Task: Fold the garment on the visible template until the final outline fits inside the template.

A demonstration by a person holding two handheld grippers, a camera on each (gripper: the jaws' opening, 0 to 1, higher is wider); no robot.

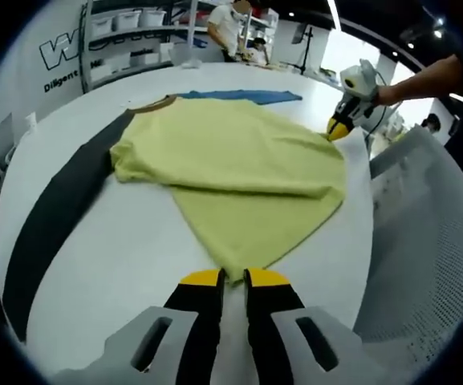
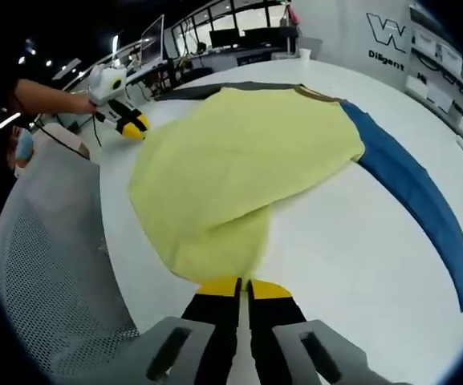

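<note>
A yellow-green garment (image 1: 239, 160) lies spread on the white round table (image 1: 127, 249), partly folded, with a pointed corner toward me. My left gripper (image 1: 235, 279) is shut on that near corner. Across the cloth, my right gripper (image 1: 337, 130) sits at the far right corner, held by a hand. In the right gripper view the garment (image 2: 239, 160) runs away from my right gripper (image 2: 244, 287), whose jaws are shut on its near edge, and the left gripper (image 2: 132, 125) is at the far left corner. A dark grey template strip (image 1: 54, 216) and a blue template strip (image 2: 412, 192) flank the garment.
A grey mesh chair (image 1: 428, 241) stands against the table edge beside both grippers, and it appears again as the chair (image 2: 46, 257) in the right gripper view. Shelving (image 1: 127, 32) and a person (image 1: 227, 28) stand beyond the table's far side.
</note>
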